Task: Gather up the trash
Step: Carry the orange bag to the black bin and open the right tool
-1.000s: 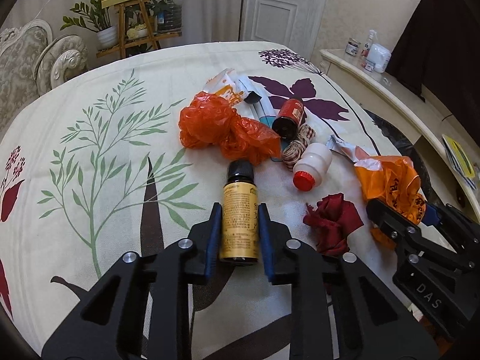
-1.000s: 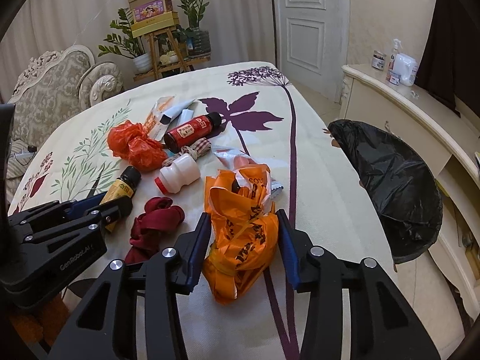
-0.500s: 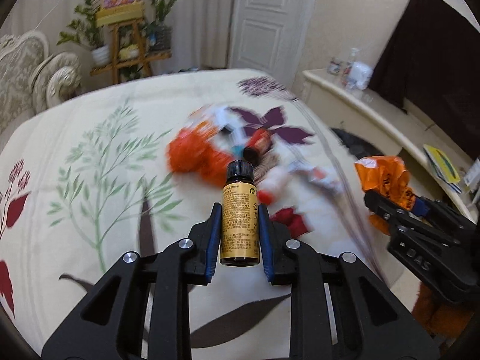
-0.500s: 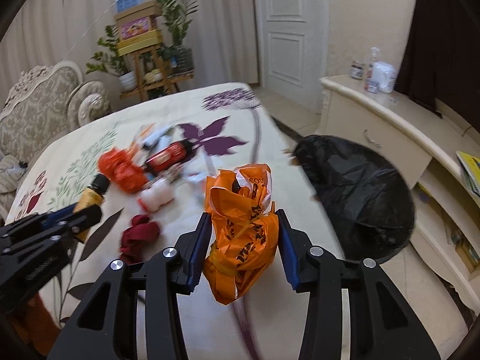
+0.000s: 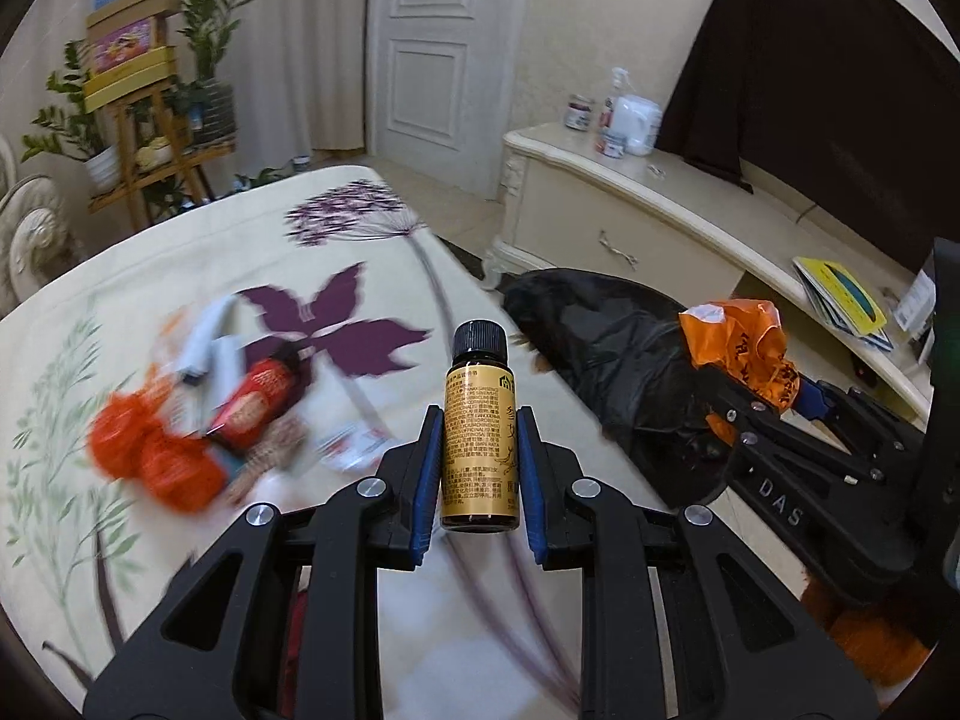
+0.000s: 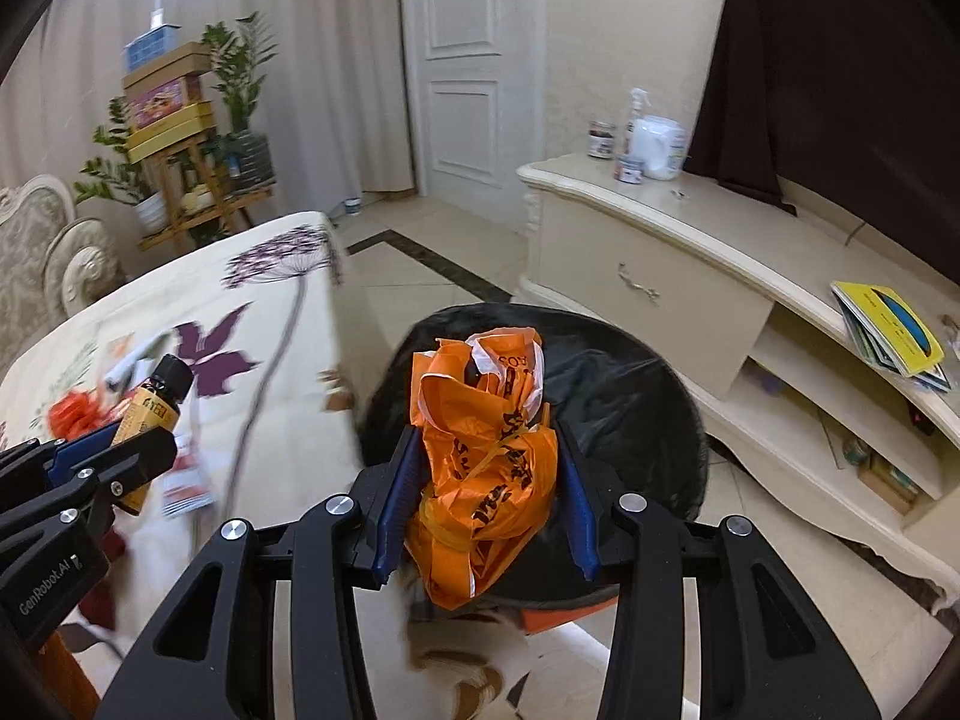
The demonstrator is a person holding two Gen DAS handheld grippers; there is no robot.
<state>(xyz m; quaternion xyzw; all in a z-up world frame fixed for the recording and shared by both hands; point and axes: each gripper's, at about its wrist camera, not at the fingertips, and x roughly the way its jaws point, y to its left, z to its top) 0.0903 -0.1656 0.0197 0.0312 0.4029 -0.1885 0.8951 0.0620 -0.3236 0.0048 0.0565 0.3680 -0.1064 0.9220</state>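
While my left gripper clamps an upright bottle above the table, my right gripper pinches an orange bag over the bin.

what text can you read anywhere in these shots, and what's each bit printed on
"DAS": on the right gripper, seen from the left wrist.
"GenRobot.AI": on the left gripper, seen from the right wrist.
Bottle: gold label with fine print, too small to read.
Orange bag: black lettering, crumpled, unreadable.
Boxes on the stand: print too blurred.
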